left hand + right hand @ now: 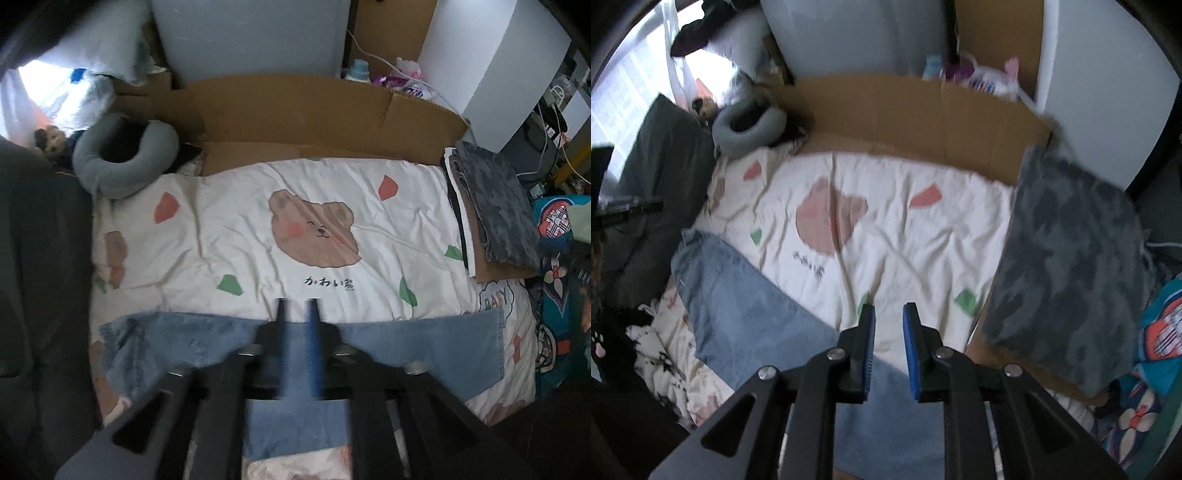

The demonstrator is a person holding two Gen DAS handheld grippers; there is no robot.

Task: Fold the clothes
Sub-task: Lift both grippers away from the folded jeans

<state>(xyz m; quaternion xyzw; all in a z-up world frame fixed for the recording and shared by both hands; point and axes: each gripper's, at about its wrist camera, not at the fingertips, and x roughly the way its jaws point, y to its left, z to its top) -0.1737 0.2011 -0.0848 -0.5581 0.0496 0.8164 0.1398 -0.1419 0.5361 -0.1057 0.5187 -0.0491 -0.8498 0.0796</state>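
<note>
A bear-print blanket covers the bed; the jeans lie flat along its near edge, long axis running left to right, beneath both claws. Left claw and right claw hang open above them, gripping nothing

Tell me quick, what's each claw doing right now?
Left claw: open, holding nothing, above the blue jeans.
Right claw: open, nothing between its pads.
</note>
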